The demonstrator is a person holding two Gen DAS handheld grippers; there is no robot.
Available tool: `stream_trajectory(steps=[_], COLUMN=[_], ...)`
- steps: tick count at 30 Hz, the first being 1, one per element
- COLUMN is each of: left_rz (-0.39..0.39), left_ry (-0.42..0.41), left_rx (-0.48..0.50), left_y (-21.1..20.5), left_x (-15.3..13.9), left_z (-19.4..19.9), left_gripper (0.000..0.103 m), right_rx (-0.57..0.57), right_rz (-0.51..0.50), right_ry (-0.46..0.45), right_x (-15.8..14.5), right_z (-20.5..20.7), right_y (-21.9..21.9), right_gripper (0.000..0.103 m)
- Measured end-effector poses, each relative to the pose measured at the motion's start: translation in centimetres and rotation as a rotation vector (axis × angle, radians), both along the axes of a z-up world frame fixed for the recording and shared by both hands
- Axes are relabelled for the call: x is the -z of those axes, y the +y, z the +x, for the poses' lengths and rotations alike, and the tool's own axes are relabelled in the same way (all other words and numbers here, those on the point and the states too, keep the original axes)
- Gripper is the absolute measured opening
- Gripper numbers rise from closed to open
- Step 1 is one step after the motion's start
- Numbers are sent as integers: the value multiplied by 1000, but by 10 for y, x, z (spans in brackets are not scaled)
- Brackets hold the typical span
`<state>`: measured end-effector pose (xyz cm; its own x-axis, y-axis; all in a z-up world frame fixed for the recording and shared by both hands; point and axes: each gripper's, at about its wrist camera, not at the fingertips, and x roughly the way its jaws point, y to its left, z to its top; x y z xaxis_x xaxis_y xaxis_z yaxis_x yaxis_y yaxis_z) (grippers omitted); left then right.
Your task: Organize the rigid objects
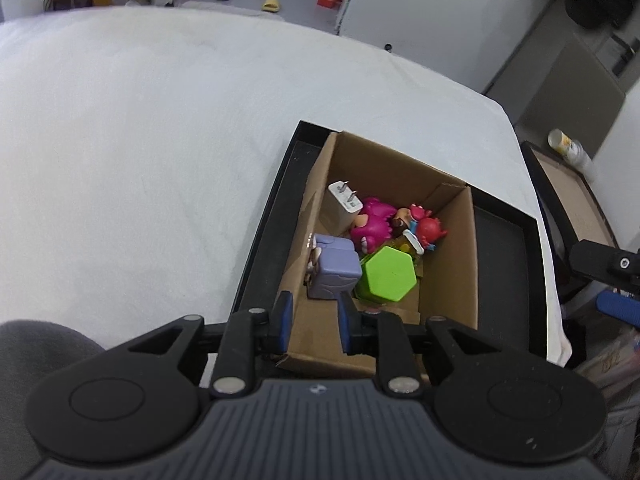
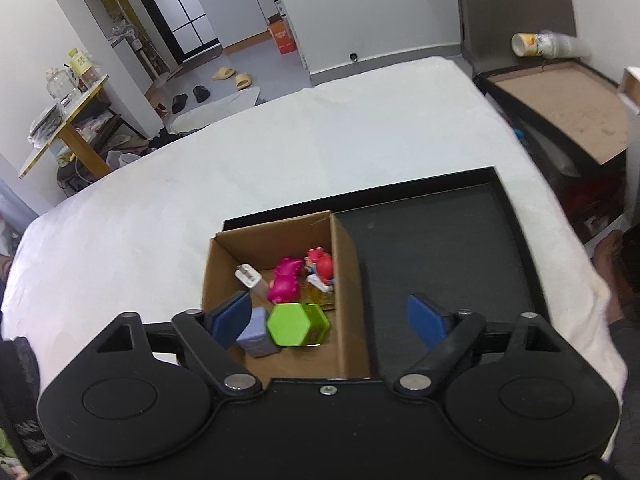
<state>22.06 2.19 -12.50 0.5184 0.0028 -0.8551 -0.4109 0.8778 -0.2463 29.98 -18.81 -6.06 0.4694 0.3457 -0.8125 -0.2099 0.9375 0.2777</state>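
An open cardboard box point(image 1: 448, 280) point(image 2: 348, 264) stands in a black tray point(image 1: 504, 264) point(image 2: 440, 240) on the white-covered table. Inside lie a white charger plug point(image 1: 340, 206) point(image 2: 250, 276), a magenta toy point(image 1: 374, 224) point(image 2: 286, 280), a red figure point(image 1: 426, 226) point(image 2: 322, 266), a purple block point(image 1: 334, 270) point(image 2: 256, 334) and a green hexagonal container point(image 1: 386, 274) point(image 2: 296, 324). My left gripper point(image 1: 314, 322) hangs over the box's near edge, fingers slightly apart and empty. My right gripper point(image 2: 328, 320) is wide open and empty above the box.
The white cloth point(image 1: 140, 140) point(image 2: 280, 152) covers the table left of and beyond the tray. A second black tray with a brown board point(image 2: 568, 108) and a paper cup point(image 2: 540, 44) stand off the table's right side.
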Motion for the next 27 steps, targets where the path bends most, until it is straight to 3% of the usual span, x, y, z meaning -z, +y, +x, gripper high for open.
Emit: stream_trajectory(steps=[4, 7, 15, 27], left_rz=[13, 31, 43, 74], left_ry=[-10, -31, -72, -143], left_rx=[21, 49, 55, 81], left_y=[-6, -11, -20, -28], left_x=[-14, -26, -54, -90], left_z=[-6, -11, -30, -64], left_gripper=[28, 42, 77, 91], right_rx=[0, 4, 19, 20], right_rz=[1, 3, 12, 32], right_ry=[-5, -22, -59, -126], right_x=[-3, -6, -19, -39], right_z=[-6, -11, -23, -48], right_y=[-11, -18, -31, -49], right_gripper=[98, 103, 103, 103])
